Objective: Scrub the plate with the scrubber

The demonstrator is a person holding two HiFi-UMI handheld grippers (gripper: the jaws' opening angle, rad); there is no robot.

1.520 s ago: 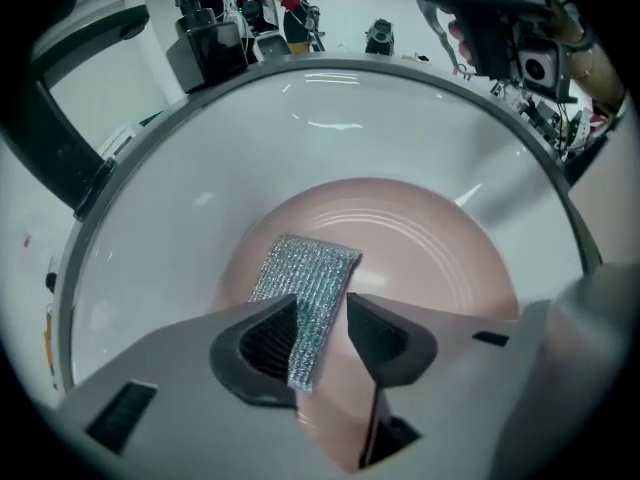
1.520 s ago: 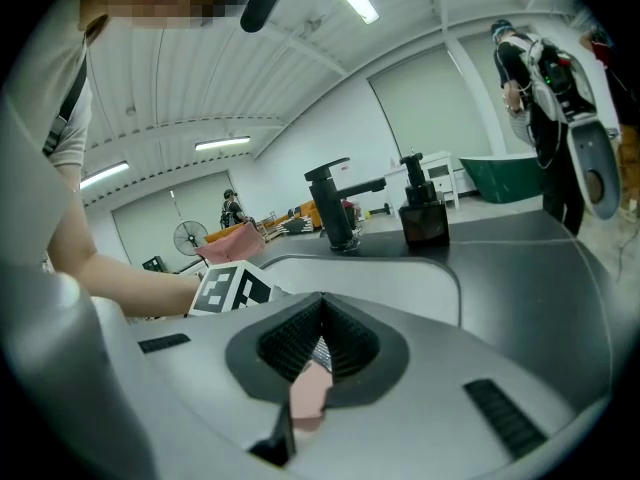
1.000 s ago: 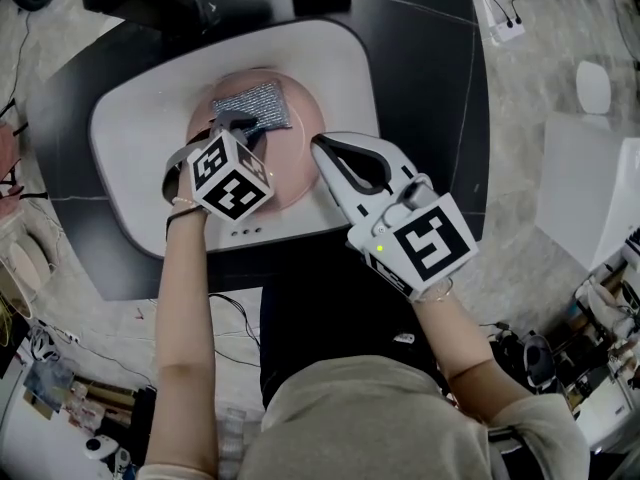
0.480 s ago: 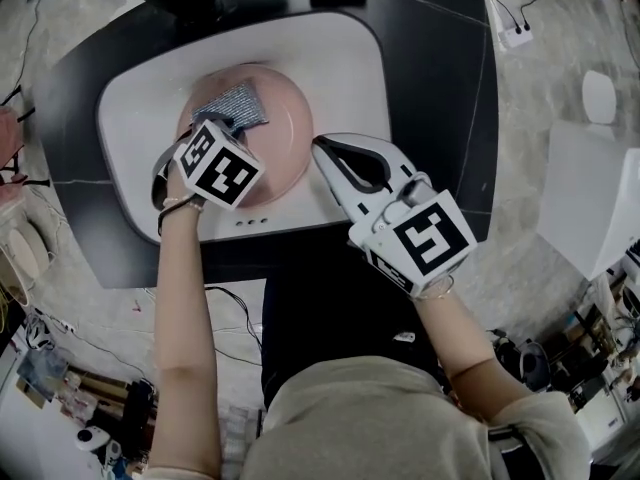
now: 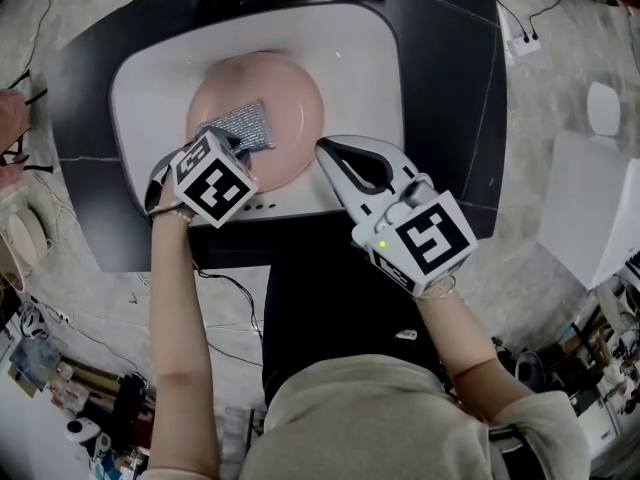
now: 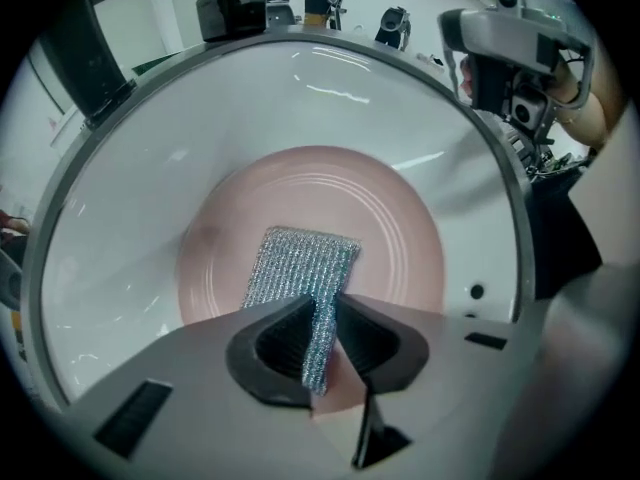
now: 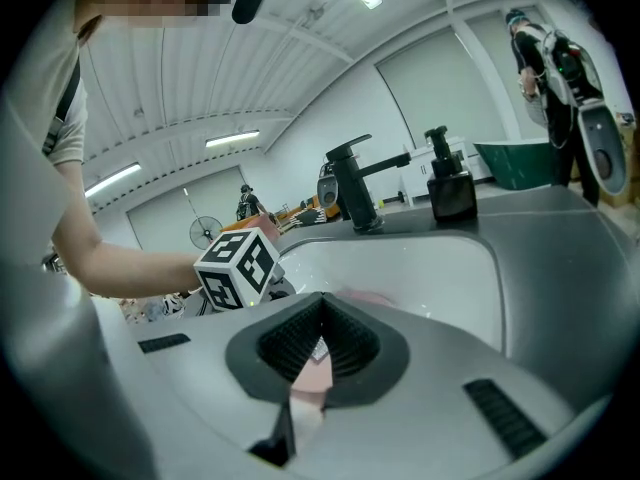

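Here, angled-down left gripper (image 6: 320, 316) pinches scrubber (image 6: 298, 266) on plate (image 6: 400, 230); right gripper (image 7: 318, 313) clamps its rim.

The left hand-held gripper (image 5: 228, 143) hides part of the scrubber (image 5: 246, 123) and, apparently, of the plate (image 5: 295, 98).

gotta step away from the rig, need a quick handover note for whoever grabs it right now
Left gripper: shut on the scrubber, pinching its near end. The rest lies flat on the plate.
Right gripper: jaws together, nothing held, tip by the plate's right edge, over the sink.
Things: the pink plate sits in the white sink, with the scrubber on its near-left part.
Done: scrubber gripped and on the plate. How much is scrubbed cannot be told; no dirt shows.
Left: probably work the scrubber over the rest of the plate.
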